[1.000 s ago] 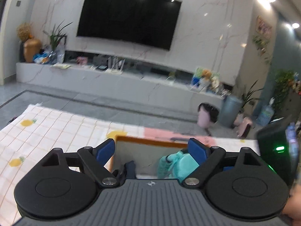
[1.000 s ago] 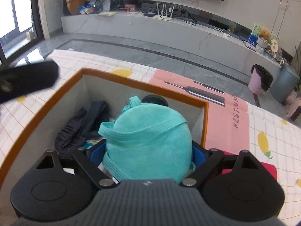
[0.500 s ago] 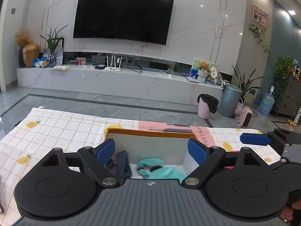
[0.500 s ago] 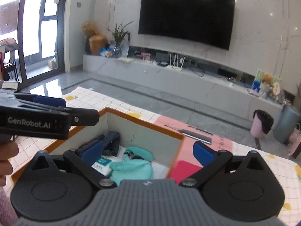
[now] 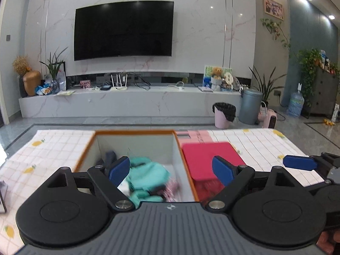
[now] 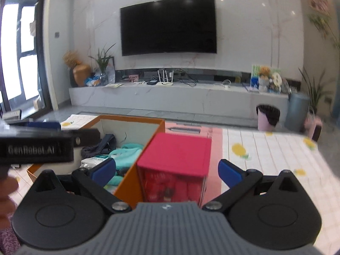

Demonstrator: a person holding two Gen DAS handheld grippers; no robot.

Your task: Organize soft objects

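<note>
the teal pouch now lies in the orange-rimmed box, below and ahead of the left tongs; the right tongs have let it go. both are spread, empty, pulled back.

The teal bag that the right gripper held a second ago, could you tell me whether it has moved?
Yes. The teal bag has left the right gripper, whose jaws are now open, and lies down inside the orange-rimmed box.
</note>
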